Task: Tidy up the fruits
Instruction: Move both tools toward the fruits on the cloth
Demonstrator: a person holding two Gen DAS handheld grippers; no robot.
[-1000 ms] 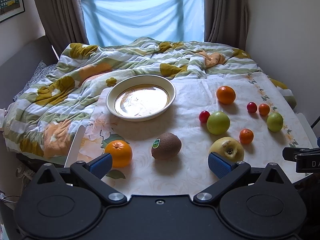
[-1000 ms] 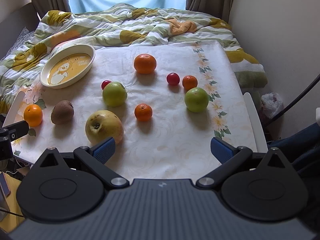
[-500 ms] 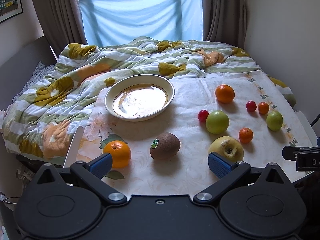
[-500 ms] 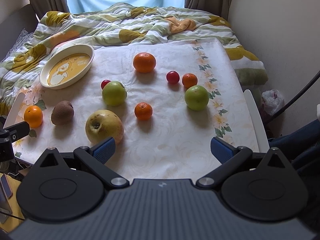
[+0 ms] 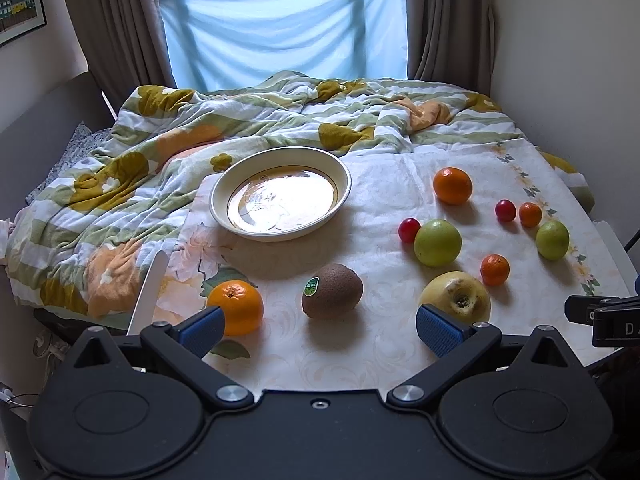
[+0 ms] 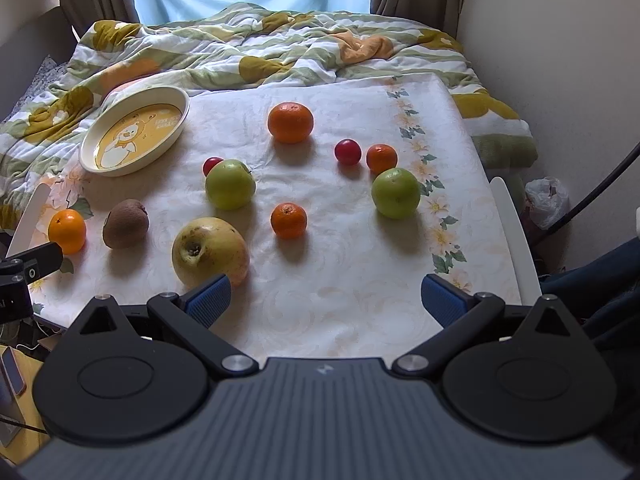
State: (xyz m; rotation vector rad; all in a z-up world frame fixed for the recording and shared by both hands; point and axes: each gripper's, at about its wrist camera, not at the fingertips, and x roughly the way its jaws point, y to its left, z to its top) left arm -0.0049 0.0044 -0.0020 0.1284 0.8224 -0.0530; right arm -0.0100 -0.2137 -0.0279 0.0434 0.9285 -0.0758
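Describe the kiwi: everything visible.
The kiwi is a brown, fuzzy, egg-shaped fruit lying on its side on the white patterned tablecloth. A small round green sticker sits on the end nearest the left camera. It looks whole and unpeeled. It lies between the orange and the large yellow apple, touching neither, in front of the empty dish. No gripper touches it.

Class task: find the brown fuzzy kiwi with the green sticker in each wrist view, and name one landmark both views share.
Left wrist: brown fuzzy kiwi, lower centre, sticker showing.
Right wrist: kiwi, left side; sticker hidden.
Shared landmark: cream oval plate, beyond the kiwi.
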